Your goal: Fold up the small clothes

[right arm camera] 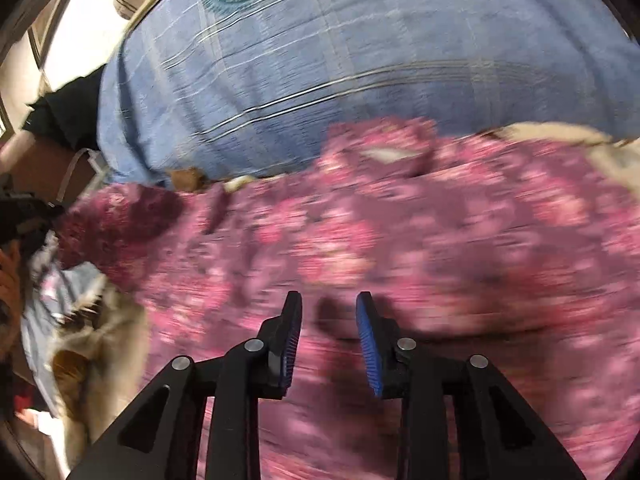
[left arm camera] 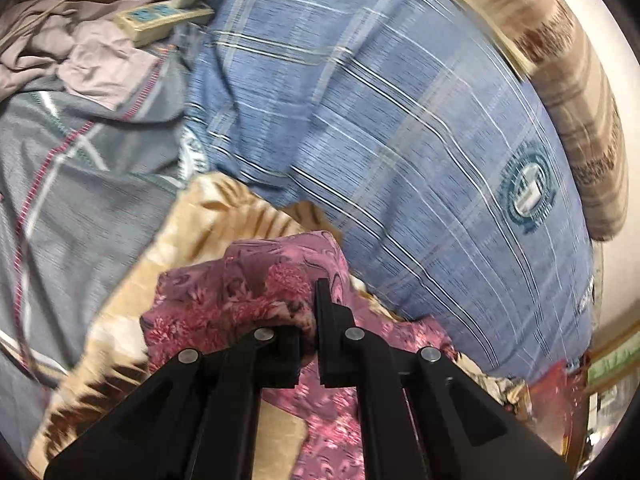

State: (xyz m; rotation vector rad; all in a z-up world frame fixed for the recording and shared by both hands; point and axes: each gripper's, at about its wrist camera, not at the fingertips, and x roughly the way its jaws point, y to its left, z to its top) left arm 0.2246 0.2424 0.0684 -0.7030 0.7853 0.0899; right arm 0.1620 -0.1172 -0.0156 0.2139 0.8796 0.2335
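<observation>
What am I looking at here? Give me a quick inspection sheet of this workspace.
Surface: blue plaid bedding with a tan patterned blanket on it.
Job's things: pink floral garment, bunched up.
Clutter: grey plaid cloth, mauve cloth.
Grippers: left gripper shut on the pink floral garment; right gripper open above it, nothing between its fingers.
Cables: power strip with a plugged charger.
Surroundings: striped pillow.

A bed under a blue plaid quilt (left arm camera: 400, 128), with a power strip (left arm camera: 160, 20) near a brown striped pillow (left arm camera: 580, 120).
</observation>
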